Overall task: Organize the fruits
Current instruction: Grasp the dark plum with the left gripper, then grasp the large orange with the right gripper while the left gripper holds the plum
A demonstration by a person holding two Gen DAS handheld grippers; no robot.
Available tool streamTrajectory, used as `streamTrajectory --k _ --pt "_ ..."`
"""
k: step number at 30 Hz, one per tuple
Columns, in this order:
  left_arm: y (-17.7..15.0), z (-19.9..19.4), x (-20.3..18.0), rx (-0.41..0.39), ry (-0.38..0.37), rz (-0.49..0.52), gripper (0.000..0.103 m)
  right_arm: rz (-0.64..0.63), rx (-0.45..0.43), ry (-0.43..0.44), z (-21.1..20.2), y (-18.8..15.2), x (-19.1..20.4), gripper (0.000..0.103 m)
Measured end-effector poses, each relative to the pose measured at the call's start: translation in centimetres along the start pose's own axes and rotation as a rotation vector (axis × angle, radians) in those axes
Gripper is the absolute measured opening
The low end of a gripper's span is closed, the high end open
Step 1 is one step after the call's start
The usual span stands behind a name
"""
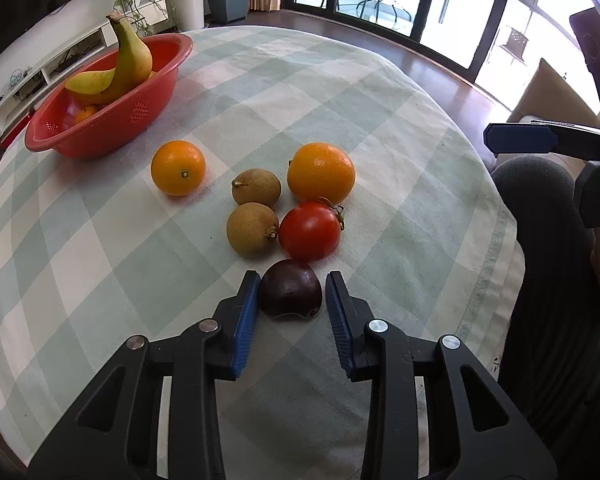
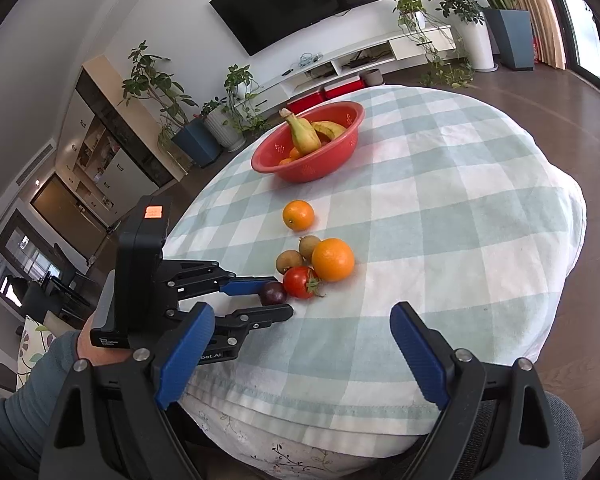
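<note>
While the left gripper [image 1: 292, 280] straddles the dark fruit [image 1: 290, 294], contact seems unclear.

Small orange [image 1: 85, 114] half-hidden under bananas [image 1: 116, 68]; right hand-held gripper [image 1: 516, 140] cut off.

On the table [image 1: 400, 128] in front of you, the basket [image 1: 112, 100] sits far back to the left with the bananas [image 1: 120, 68] in it. Nearer you, one orange [image 1: 178, 167] lies alone on the left and another orange [image 1: 321, 173] to its right. Between them lies a brown fruit [image 1: 257, 187], with a second brown fruit [image 1: 252, 229] just before it. The tomato [image 1: 309, 231] lies beside that one, touching the right orange. The plum [image 1: 291, 295] lies nearest you, between the fingers of your left claw [image 1: 292, 286].
</note>
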State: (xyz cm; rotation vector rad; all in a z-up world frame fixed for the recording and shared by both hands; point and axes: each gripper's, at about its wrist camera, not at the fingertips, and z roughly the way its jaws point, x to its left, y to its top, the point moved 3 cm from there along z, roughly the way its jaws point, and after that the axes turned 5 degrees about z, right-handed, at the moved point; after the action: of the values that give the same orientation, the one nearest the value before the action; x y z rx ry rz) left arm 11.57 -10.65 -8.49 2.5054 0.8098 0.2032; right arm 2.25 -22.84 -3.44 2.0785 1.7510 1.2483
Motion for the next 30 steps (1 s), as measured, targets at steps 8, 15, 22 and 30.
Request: streamTrajectory --k 8,15,22,30 --pt "-0.5 -0.4 0.1 -0.008 -0.012 -0.021 0.028 -0.001 0.011 -0.01 0.4 0.0 0.0 0.092" --pt "-1.8 -1.6 0.5 -0.024 -0.009 -0.055 0.028 -0.045 0.048 -0.061 1.3 1.0 0.1 0.092" --pt "-4.5 -3.3 1.1 -0.055 0.022 -0.144 0.028 -0.222 0.157 -0.211 4.7 2.9 0.5 0.082" --pt "-6.7 -5.4 1.9 -0.107 0.068 -0.253 0.028 -0.344 0.281 -0.25 8.7 4.1 0.6 0.074"
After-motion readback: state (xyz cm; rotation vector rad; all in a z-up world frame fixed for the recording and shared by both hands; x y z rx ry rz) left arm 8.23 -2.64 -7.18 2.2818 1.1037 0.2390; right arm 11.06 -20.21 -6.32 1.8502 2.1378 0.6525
